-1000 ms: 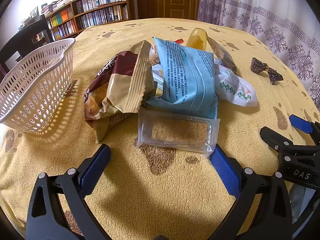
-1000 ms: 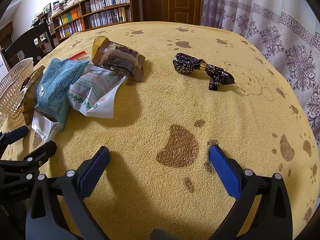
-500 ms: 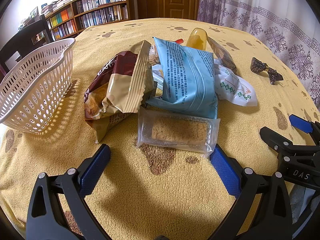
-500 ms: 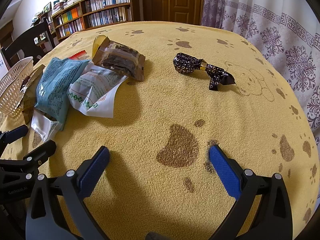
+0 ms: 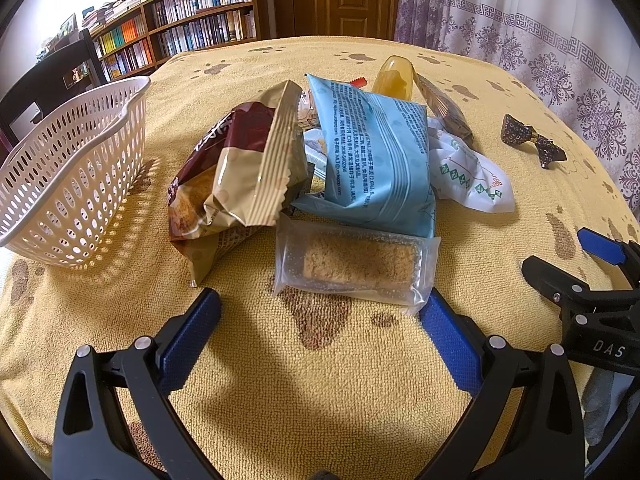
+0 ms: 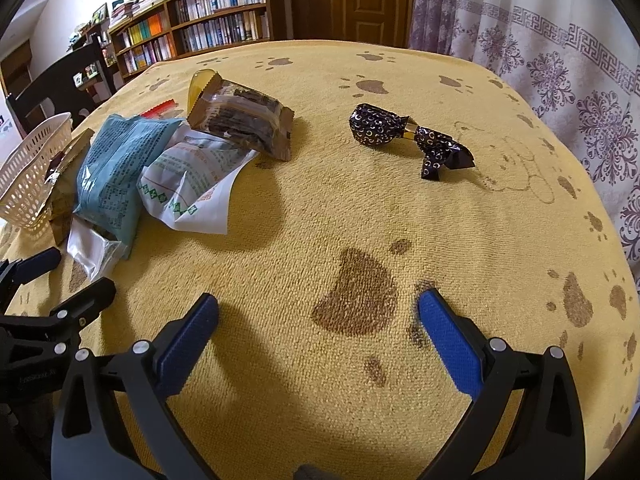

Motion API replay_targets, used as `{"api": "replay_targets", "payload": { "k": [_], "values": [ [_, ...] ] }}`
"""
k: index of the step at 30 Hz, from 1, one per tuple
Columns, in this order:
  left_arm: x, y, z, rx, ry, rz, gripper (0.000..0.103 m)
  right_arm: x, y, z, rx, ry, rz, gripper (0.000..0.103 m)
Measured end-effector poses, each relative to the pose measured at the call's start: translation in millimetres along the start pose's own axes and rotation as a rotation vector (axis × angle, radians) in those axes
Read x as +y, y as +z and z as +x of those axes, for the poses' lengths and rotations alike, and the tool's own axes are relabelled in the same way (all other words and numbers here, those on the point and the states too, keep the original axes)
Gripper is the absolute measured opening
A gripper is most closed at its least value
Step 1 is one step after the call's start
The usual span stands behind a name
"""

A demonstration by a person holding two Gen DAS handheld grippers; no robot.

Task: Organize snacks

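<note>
Nothing has shifted since the earlier frames: both claws and all snacks hold the same positions. Left claw (image 5: 320, 312) hovers low over the yellow paw-print cloth (image 5: 320, 400) covering the surface, its blue pads spread wide and gripping nothing. Just ahead of it lies a clear-wrapped bar (image 5: 356, 264), flat on the cloth, its near right corner close to the right pad; contact cannot be confirmed. Behind the bar a light blue packet (image 5: 376, 152) leans over the pile, with a brown and tan bag (image 5: 240, 168) propped against its left side. A white pouch with green diamond print (image 5: 468, 172) lies to the right of the blue packet, and a brown transparent wrapper (image 6: 244, 120) rests at the far end of the pile. A white perforated basket (image 5: 68, 176) stands to the left of the pile, apart from it, with no snack visible inside.

Right claw (image 6: 318, 312) is likewise spread wide and holding nothing, above a bare stretch of cloth. A dark foil-wrapped candy (image 6: 408, 136) lies alone, well apart from the pile, ahead of this claw.
</note>
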State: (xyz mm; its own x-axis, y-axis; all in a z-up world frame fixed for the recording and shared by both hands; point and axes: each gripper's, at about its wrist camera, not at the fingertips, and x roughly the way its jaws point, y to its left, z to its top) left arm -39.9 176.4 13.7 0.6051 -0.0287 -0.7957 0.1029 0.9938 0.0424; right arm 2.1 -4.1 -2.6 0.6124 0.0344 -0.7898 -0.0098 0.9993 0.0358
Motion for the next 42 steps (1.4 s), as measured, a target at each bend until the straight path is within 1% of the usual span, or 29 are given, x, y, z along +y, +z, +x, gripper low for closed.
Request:
{"api": "replay_targets", "payload": {
  "k": [9, 16, 19, 25, 27, 29, 32, 33, 35, 36, 39, 42],
  "values": [
    [0, 0, 1, 0.001, 0.0, 0.0, 0.101, -1, -1, -1, -0.008, 0.009, -0.002, 0.098],
    [0, 1, 3, 0.004, -0.015, 0.009, 0.101, -2, -1, -3, -0.013, 0.021, 0.007, 0.098],
    [2, 1, 2, -0.008, -0.03, 0.005, 0.101, -4, 0, -4, -0.018, 0.033, 0.016, 0.098],
    [18, -4, -17, -0.068, -0.091, -0.042, 0.101, -11, 0, -6, -0.028, 0.07, 0.042, 0.098],
    [24, -7, -29, -0.103, -0.08, -0.032, 0.101, -12, 0, -6, -0.027, 0.077, 0.042, 0.098],
    [28, -8, -43, -0.171, -0.034, 0.001, 0.101, -10, 0, -6, -0.025, 0.078, 0.037, 0.098],
    [33, 0, -57, -0.246, 0.018, 0.047, 0.101, -9, 0, -5, -0.025, 0.079, 0.031, 0.098],
    [35, 5, -58, -0.258, 0.019, 0.05, 0.101, -10, 0, -5, -0.025, 0.08, 0.031, 0.098],
    [39, 19, -55, -0.269, 0.021, 0.052, 0.098, -10, 1, -5, -0.025, 0.086, 0.032, 0.098],
    [41, 25, -52, -0.266, 0.018, 0.05, 0.093, -10, 2, -5, -0.025, 0.087, 0.032, 0.098],
    [46, 38, -42, -0.238, -0.027, 0.039, 0.085, -10, 1, -5, -0.025, 0.086, 0.028, 0.098],
    [46, 45, -29, -0.209, -0.067, 0.044, 0.079, -11, 1, -5, -0.026, 0.088, 0.028, 0.098]
  ]
}}
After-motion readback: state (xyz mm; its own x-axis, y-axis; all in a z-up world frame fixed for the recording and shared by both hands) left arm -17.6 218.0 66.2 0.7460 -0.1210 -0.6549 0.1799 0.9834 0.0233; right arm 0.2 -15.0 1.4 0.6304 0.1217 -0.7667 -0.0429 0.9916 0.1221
